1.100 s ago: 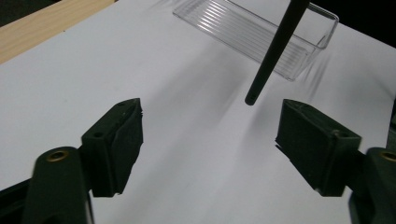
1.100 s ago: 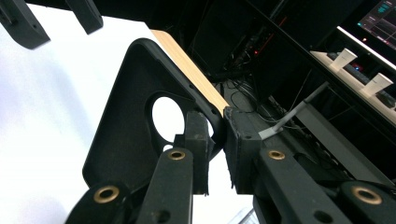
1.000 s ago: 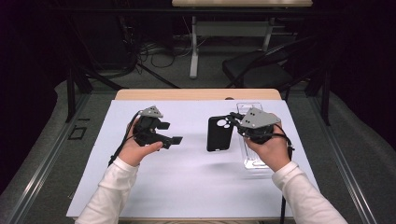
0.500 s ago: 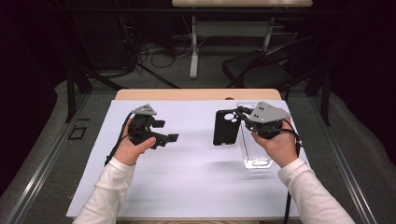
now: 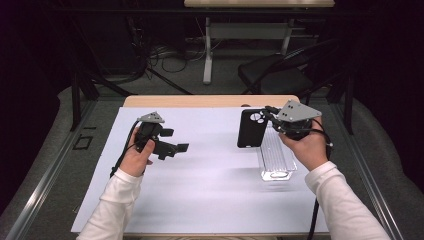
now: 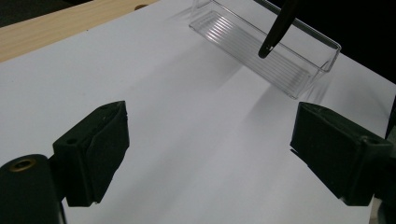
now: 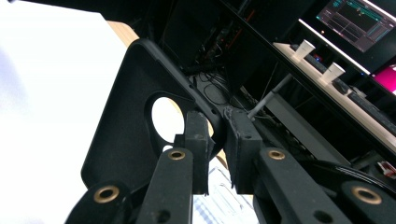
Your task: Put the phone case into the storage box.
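Note:
A black phone case (image 5: 251, 128) with a round camera hole hangs upright off the table, at the right. My right gripper (image 5: 268, 114) is shut on its top edge; in the right gripper view the two pads (image 7: 200, 135) pinch the case (image 7: 126, 116) beside the hole. Just below and right of the case lies a clear plastic tray (image 5: 275, 156). My left gripper (image 5: 174, 140) is held low over the left half of the sheet. Its jaws have just been opening and stand wide apart (image 6: 210, 154) with nothing between them. Ahead of them I see the tray (image 6: 280, 60) and the case's lower edge (image 6: 276, 29).
A white sheet (image 5: 210, 170) covers most of the wooden table (image 5: 200, 101). Beyond the far edge stand a dark chair (image 5: 280, 75) and a desk frame with cables on the floor. A shelf with paper cups (image 7: 306, 46) and screens shows in the right gripper view.
The right hand has carried the phone case to the right and slightly up, from mid-table to just left of the tray. The left gripper stayed in place, its jaws a little wider.

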`<state>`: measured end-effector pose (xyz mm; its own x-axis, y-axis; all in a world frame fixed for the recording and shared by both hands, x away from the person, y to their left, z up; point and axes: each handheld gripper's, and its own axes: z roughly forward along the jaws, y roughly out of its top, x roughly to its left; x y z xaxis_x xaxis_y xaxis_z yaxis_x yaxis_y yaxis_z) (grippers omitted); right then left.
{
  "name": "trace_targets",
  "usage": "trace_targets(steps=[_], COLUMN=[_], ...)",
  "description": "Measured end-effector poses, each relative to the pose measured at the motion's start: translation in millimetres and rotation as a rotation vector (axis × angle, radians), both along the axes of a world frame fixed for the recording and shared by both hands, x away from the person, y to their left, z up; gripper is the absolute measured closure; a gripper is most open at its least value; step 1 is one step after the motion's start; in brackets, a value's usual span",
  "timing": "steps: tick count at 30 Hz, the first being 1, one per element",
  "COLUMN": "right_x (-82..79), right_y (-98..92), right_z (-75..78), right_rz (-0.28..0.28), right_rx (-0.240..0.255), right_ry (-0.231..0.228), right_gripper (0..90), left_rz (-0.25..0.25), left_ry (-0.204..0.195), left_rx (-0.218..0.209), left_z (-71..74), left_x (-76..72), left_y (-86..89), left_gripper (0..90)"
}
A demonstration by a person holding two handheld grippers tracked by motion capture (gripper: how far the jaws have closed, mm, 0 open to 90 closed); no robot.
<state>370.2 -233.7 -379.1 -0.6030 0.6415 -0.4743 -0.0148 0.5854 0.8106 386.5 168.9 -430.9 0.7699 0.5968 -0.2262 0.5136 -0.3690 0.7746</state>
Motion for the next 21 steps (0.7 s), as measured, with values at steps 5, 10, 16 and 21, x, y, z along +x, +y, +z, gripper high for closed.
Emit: trace_targets(steps=[5,10,16,21], right_x=[8.0,17.1,25.0,33.1], right_y=[-5.9,-10.2,-11.6,-13.5], right_z=[2.0,2.9,4.1,4.6], right_rz=[-0.018,-0.025,-0.024,-0.034], right_rx=[-0.003,-0.011,-0.019,-0.031], right_ry=[-0.004,-0.006,-0.006,-0.006], right_gripper=[80.6,80.6,80.7,80.6], left_rz=[0.014,0.012,0.014,0.025], left_ry=[-0.002,-0.009,-0.016,-0.015], left_rx=[-0.005,-0.009,-0.011,-0.019], left_z=[-1.9,-0.6,0.5,0.8], left_x=[-0.1,-1.4,-2.2,-2.7], left_y=[3.3,6.4,8.5,10.5], left_gripper=[11.8,11.8,11.9,11.9])
